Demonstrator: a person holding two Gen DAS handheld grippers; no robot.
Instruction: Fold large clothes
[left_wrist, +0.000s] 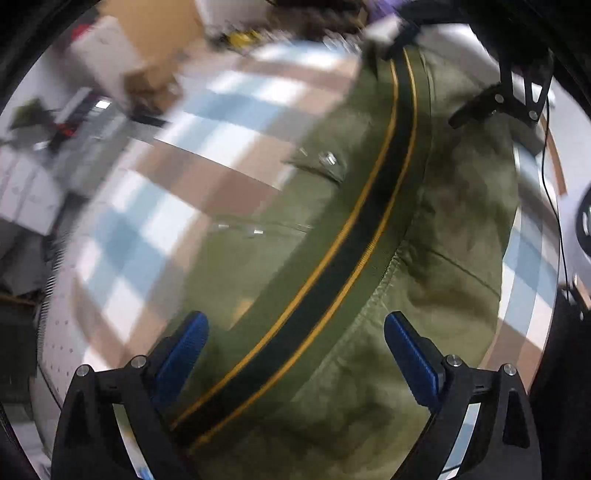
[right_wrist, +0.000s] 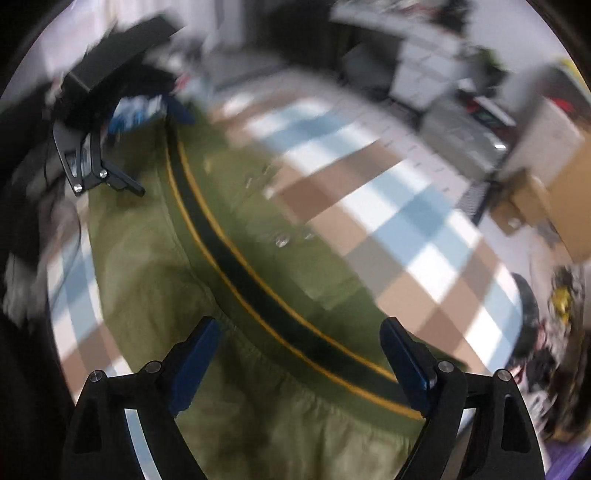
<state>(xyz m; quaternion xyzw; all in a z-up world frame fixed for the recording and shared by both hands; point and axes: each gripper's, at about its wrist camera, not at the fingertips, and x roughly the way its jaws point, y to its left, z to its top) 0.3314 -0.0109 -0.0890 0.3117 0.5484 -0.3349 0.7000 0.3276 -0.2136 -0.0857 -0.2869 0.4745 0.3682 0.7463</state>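
Left wrist: blurred checked tablecloth (left_wrist: 155, 229), perhaps.

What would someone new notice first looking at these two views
An olive green garment fills the middle, lying on a checked cloth of blue, brown and white. A dark band with yellow edges runs its length. Both grippers' blue fingers stand wide apart above it, holding nothing.

Bright, even light; heavy motion blur; fisheye-warped edges.

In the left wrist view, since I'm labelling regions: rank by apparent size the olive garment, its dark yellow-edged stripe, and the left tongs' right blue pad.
1. Olive-green fabric garment
2. Dark yellow-edged stripe
3. Blue ridged pad, enlarged by nearness
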